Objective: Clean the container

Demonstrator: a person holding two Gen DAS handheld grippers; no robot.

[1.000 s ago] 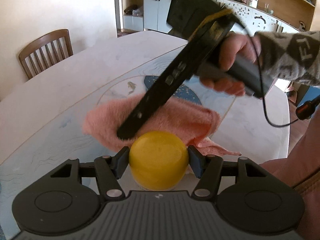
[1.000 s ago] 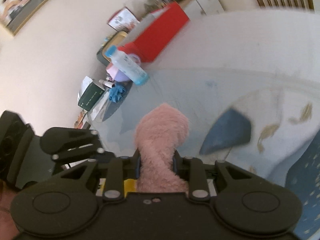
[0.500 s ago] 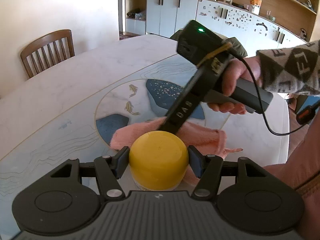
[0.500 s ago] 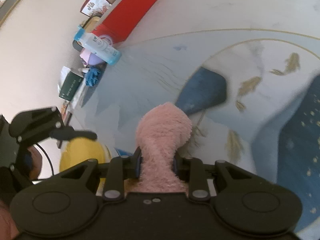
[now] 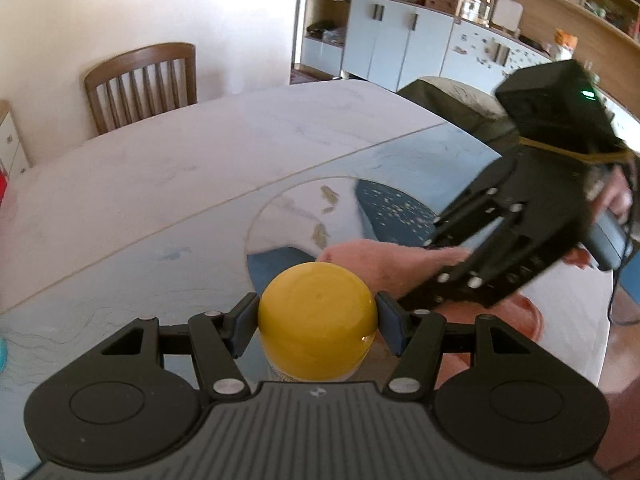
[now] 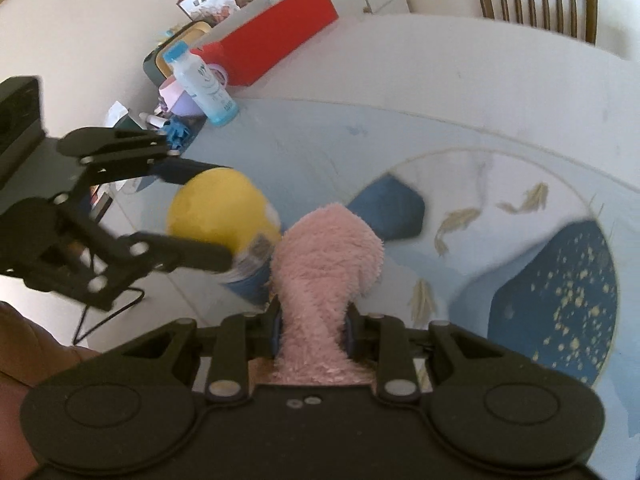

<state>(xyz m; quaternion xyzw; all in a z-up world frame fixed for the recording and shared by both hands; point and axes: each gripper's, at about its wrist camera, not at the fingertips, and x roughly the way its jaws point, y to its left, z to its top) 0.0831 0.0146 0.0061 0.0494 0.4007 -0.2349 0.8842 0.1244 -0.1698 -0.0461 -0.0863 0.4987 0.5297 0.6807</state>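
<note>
wooden chair (image 5: 141,82) by pale wall (image 5: 120,4)

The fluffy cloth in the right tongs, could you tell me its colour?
Pale pink; the fluffy cloth shows best in the right wrist view.

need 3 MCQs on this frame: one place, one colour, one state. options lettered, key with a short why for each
1. Where is the blue-capped bottle?
A. beside the red box
B. in the left gripper
C. on the chair

2. What colour is the container's cap?
A. green
B. yellow
C. white

3. What is the right gripper doing?
A. open, holding nothing
B. shut on the bottle
C. shut on the pink cloth

Key: 1 A, it stands at the table's far edge by the box. 2 B, a yellow dome sits between the left gripper's fingers. 3 C, cloth is pinched between its fingers.
</note>
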